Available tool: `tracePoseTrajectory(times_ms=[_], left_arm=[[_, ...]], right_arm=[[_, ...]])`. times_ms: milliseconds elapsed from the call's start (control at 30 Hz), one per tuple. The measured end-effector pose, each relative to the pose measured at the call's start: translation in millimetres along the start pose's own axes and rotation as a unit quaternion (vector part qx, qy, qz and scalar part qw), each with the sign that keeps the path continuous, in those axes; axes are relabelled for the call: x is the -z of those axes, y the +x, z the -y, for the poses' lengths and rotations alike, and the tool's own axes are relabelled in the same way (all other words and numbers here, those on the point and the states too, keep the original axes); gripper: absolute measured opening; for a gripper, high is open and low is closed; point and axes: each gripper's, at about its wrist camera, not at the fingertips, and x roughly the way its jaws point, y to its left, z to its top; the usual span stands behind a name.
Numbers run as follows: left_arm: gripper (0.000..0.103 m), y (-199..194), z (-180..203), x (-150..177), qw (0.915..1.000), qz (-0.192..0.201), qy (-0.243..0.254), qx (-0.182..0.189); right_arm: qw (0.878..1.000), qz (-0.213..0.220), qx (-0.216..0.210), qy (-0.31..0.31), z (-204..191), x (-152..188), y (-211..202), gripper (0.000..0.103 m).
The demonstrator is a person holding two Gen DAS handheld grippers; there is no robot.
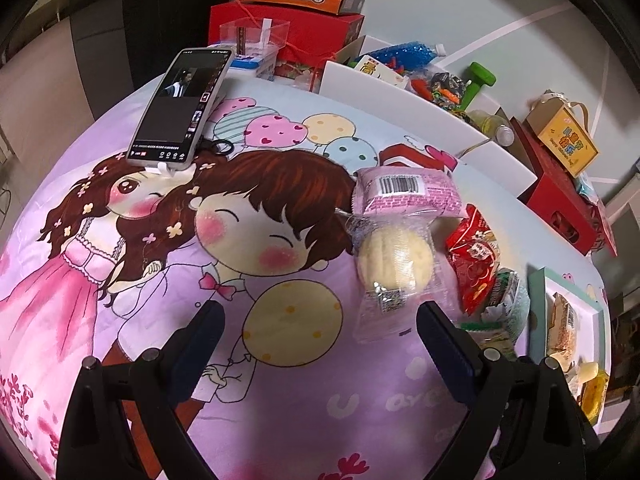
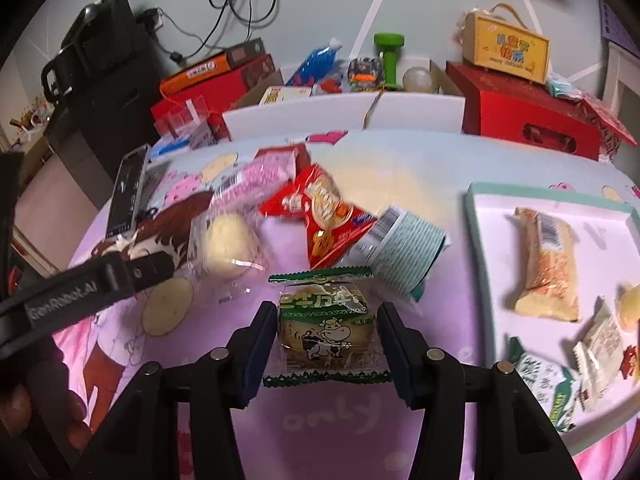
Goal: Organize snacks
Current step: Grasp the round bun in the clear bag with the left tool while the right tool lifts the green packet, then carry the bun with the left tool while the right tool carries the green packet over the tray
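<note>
Between the right tool's (image 2: 326,334) fingers, a green cow packet (image 2: 327,330) hides the cloth.

Green-edged cow-print biscuit packet (image 2: 328,330), flat and sealed, lies between the two fingers of the right claw (image 2: 326,344). Behind it a loose pile: clear-wrapped pale round bun (image 2: 230,246), pink barcoded packet (image 2: 256,178), red cracker bag (image 2: 320,216), teal striped packet (image 2: 404,250), overlapping one another. To the right, a teal-rimmed white tray (image 2: 474,216) holds a long cereal bar (image 2: 548,264) and several small packets (image 2: 560,376), some cut off at the frame edge.
</note>
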Motion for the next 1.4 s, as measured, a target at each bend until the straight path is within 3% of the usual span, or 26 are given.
tracePoseTrajectory(times_ms=[500,833,967,1400], left_arm=[[0.095,35,40,-12,0.9978,-0.003,0.025,0.061],[0.076,60,38,-17,0.9981,-0.013,0.024,0.055],[0.059,60,39,-16,0.9975,-0.014,0.022,0.066],[0.054,39,44,-19,0.9966,-0.006,0.033,0.075]], right_arm=[[0.998,0.032,0.046,0.037,42,-15,-5,0.055],[0.997,0.034,0.052,0.048,52,-17,-3,0.055],[0.997,0.034,0.054,0.050,53,-17,-2,0.055],[0.996,0.046,0.054,0.054,55,-20,-12,0.055]])
